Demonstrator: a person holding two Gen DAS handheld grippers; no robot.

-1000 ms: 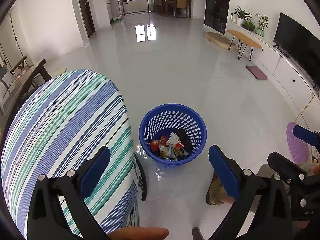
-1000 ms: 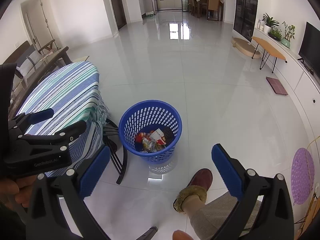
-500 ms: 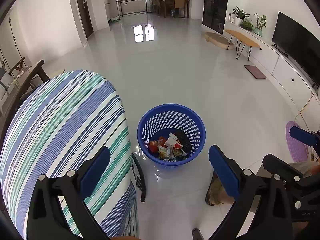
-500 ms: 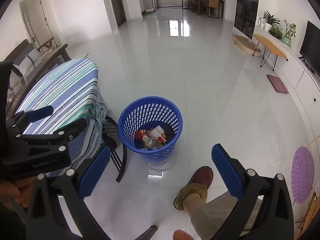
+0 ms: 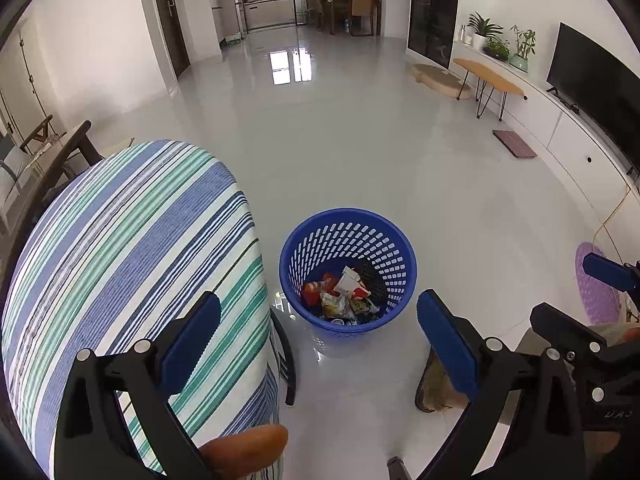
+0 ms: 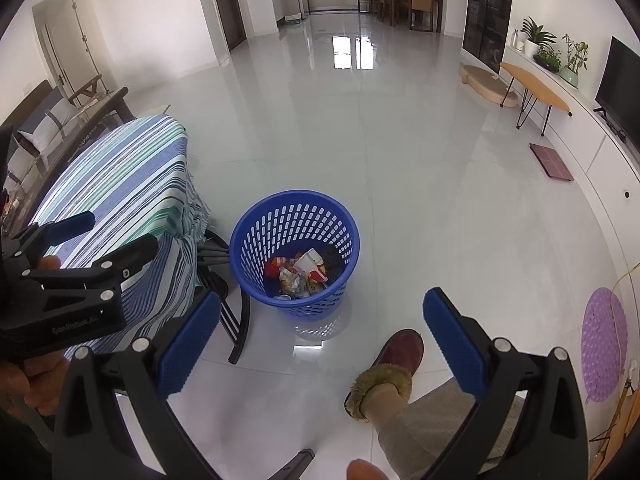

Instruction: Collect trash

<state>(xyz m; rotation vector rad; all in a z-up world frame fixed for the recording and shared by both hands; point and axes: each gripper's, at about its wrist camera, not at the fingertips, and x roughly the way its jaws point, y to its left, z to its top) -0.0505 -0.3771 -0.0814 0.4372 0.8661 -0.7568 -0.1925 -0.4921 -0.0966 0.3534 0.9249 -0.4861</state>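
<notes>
A blue perforated trash basket [image 5: 402, 240] stands on the white floor beside the striped table; it also shows in the right wrist view [image 6: 256, 236]. Crumpled wrappers and packets [image 5: 342, 294] lie in its bottom, also seen in the right wrist view [image 6: 300, 270]. My left gripper [image 5: 320, 334] is open and empty, held above the table's edge and the basket. My right gripper [image 6: 322, 334] is open and empty, held above the floor just near the basket. The left gripper also shows at the left of the right wrist view [image 6: 100, 236].
A table with a blue-green striped cloth [image 5: 120, 260] stands left of the basket, with dark chair legs [image 6: 236, 320] under it. The person's slippered foot [image 6: 394, 364] is near the basket. A purple mat [image 6: 602, 338] lies at right; a TV cabinet [image 5: 568, 136] and side table [image 5: 490, 80] line the right wall.
Both grippers have drifted slightly back and up, so the basket sits a little farther away in both views. Both stay open and empty.
</notes>
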